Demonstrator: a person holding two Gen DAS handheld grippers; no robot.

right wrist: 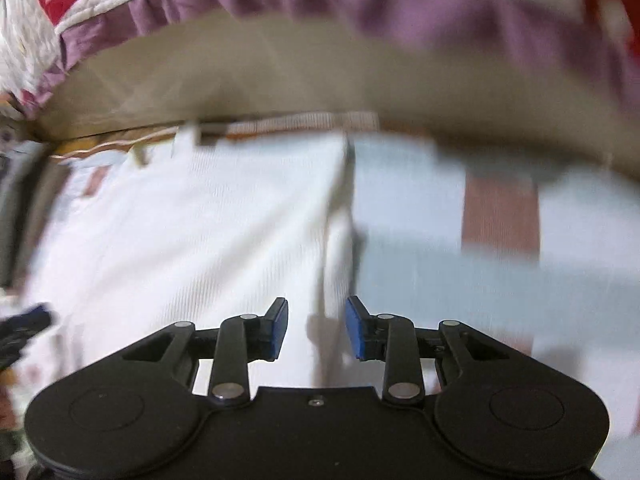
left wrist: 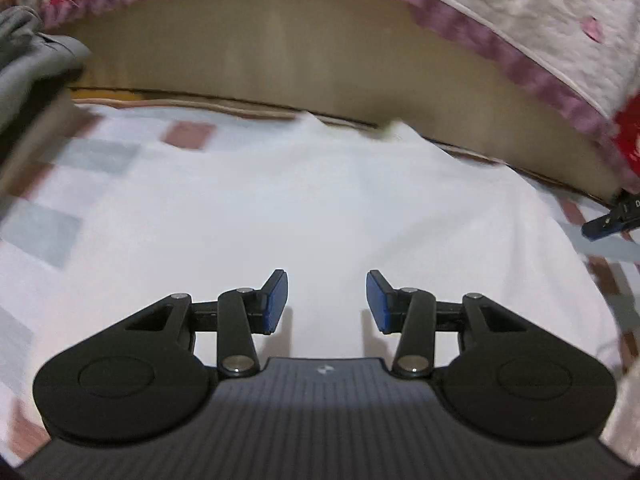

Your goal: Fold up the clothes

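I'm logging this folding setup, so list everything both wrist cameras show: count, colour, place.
white garment: one, white, spread flat on the bed sheet under both grippers.
bed sheet: one, pale with grey-blue and reddish-brown squares, beneath the garment.
quilt: one, white with red motifs and purple trim, hanging at the top.
grey cloth: one, grey, far left.
left gripper: one, black with blue pads, open over the garment.
right gripper: one, black with blue pads, open at the garment's right edge.

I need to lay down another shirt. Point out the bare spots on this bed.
Bare checked sheet lies right of the white garment, up to the beige board. A second patch lies left of it, below the grey clothes. The middle is covered, and both open grippers hover there.
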